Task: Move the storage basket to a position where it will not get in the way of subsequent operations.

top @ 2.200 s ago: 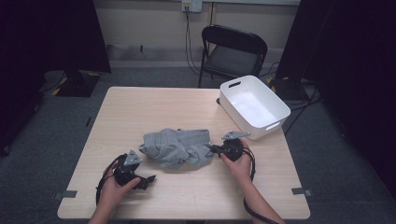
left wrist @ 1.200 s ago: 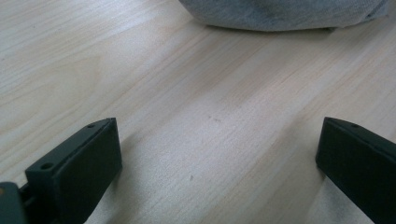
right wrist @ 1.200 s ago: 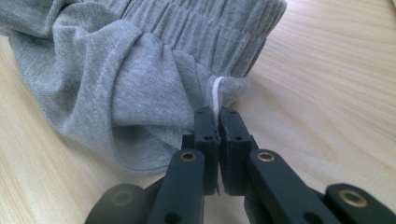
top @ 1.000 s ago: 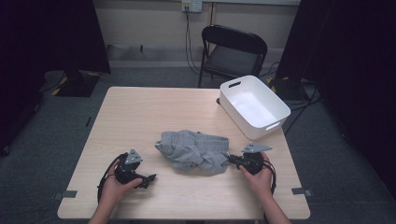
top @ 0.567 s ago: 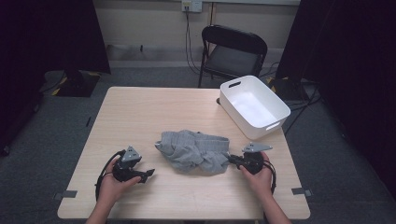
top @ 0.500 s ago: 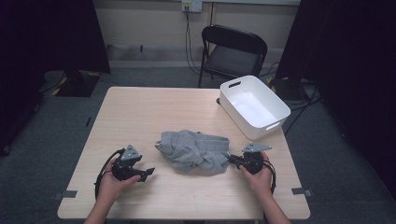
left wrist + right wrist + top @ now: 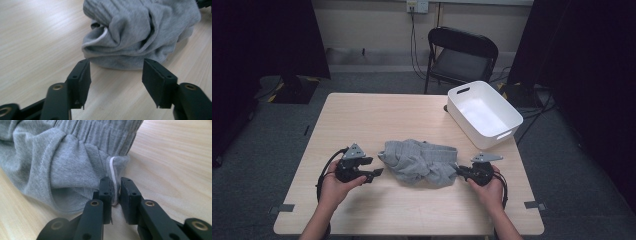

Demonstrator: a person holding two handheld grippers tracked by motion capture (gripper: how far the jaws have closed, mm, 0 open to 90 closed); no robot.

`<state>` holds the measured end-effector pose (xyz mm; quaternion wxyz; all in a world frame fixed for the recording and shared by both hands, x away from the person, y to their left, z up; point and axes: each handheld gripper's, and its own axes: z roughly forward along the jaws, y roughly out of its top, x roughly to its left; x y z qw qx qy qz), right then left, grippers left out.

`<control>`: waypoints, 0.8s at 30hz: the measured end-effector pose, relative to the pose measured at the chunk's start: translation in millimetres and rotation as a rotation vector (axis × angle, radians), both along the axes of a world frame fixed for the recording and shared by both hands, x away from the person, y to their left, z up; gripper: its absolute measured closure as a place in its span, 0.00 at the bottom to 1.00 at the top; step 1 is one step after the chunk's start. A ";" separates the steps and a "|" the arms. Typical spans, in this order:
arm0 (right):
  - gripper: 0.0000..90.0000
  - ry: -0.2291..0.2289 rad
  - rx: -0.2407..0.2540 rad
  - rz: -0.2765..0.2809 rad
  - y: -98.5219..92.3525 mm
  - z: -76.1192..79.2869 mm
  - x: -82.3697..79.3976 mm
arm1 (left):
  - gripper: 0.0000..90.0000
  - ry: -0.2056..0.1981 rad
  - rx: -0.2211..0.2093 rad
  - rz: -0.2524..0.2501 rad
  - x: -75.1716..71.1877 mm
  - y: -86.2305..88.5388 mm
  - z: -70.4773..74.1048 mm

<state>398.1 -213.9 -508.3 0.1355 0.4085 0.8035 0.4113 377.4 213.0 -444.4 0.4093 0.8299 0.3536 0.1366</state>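
Pinching the crumpled grey knit garment (image 7: 421,162) mid-table by its edge, the right gripper (image 7: 115,192) should hold firm while the left gripper (image 7: 113,75), jaws half-closed on nothing, advances onto the near fold.

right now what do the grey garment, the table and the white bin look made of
Grey garment: soft knit jersey, probably cotton blend; ribbed band, stitched hems, matte.
Table: pale wood-grain top, likely laminate; smooth with slight sheen.
White bin: moulded plastic by its look; glossy walls, cut-out handles.
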 end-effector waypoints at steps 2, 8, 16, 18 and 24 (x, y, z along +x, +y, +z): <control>0.89 -0.031 -0.033 0.002 3.4 0.4 -2.8 | 0.47 -0.003 -0.002 -0.005 1.4 -1.4 2.3; 0.90 -0.021 -0.022 0.006 2.8 0.3 -2.0 | 0.49 -0.014 0.017 -0.014 8.9 -7.5 8.8; 0.91 -0.037 -0.039 0.009 4.4 0.5 -3.5 | 0.53 -0.004 -0.017 -0.033 18.1 -8.4 15.7; 0.91 -0.036 -0.038 0.010 4.5 0.5 -3.5 | 0.53 -0.007 -0.014 -0.049 19.6 -11.4 15.8; 0.94 -0.028 -0.026 0.002 4.5 0.4 -3.2 | 0.58 -0.002 0.019 -0.063 24.6 -21.9 16.9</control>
